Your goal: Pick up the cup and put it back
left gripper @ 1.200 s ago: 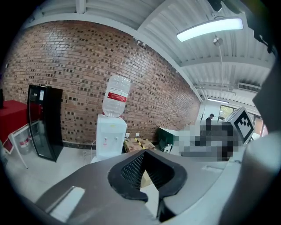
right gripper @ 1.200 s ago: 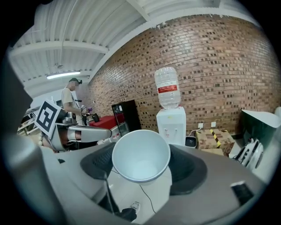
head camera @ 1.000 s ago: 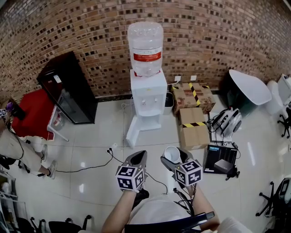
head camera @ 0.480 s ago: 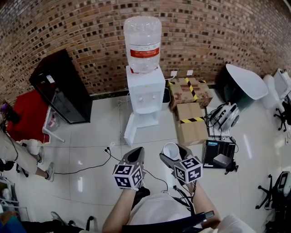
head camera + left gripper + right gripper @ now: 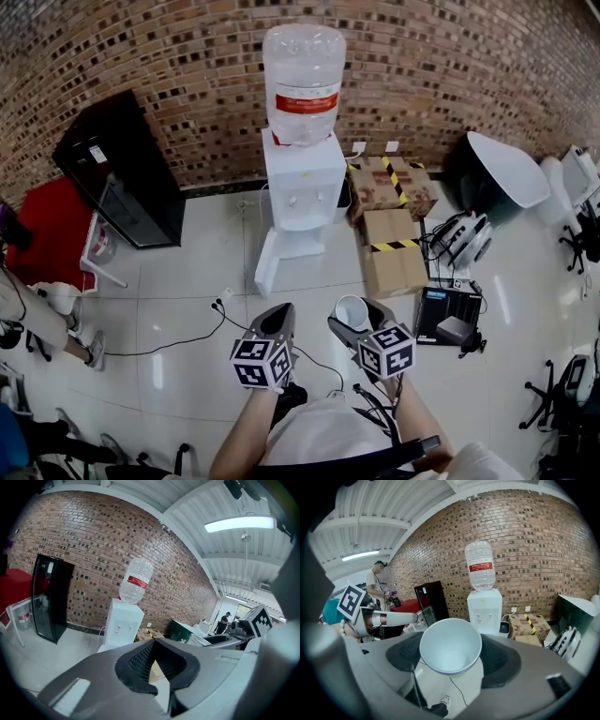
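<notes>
A white paper cup [image 5: 353, 312] stands upright between the jaws of my right gripper [image 5: 357, 320], which is shut on it at about waist height. In the right gripper view the cup [image 5: 450, 645] fills the centre with its empty mouth towards the camera, and the black pads press on both sides of it. My left gripper [image 5: 277, 317] hangs level beside it on the left, jaws together, holding nothing; the left gripper view shows its tips [image 5: 157, 667] closed. Ahead on the floor stands a white water dispenser [image 5: 302, 183] with a clear bottle on top.
A black cabinet [image 5: 117, 183] and a red table [image 5: 42, 230] stand at the left by the brick wall. Cardboard boxes [image 5: 394, 246] sit right of the dispenser. A cable [image 5: 178, 342] runs across the tiles. A person's leg [image 5: 37, 314] shows at the left edge.
Both grippers have drifted slightly left and lower in the head view, the cup still gripped. The view has shifted, so the dispenser sits a little higher.
</notes>
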Motion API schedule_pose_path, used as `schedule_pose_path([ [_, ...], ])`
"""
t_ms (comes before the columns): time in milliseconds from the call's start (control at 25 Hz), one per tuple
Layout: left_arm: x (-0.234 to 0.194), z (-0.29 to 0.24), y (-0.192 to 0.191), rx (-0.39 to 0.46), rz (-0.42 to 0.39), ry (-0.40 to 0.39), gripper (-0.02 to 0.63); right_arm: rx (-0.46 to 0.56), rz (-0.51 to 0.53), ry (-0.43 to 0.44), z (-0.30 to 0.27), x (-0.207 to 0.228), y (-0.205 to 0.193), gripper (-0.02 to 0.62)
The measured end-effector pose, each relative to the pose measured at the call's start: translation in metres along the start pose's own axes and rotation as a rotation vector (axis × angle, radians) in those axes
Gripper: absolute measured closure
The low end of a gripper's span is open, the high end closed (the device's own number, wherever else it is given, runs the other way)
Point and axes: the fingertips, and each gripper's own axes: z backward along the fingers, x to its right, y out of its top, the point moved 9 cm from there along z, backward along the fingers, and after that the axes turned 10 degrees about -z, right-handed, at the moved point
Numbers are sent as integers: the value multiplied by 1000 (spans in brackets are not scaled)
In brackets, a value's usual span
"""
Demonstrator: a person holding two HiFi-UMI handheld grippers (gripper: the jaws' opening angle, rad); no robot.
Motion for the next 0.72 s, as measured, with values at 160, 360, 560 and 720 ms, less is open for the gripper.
schedule_pose_path([
  [160, -19, 1, -8, -29, 19, 2, 601, -14, -13, -4, -17, -5, -2, 216],
  [360, -46, 2, -21, -75, 31, 5, 601, -43, 4, -19, -48, -1, -14, 216],
  [560, -79, -8, -37, -128, 21, -8, 601, -54, 47, -32, -88, 10, -16, 215],
  [720, -99, -26, -55, -180, 15, -15, 601, -81, 67, -27, -119, 31, -20, 215],
])
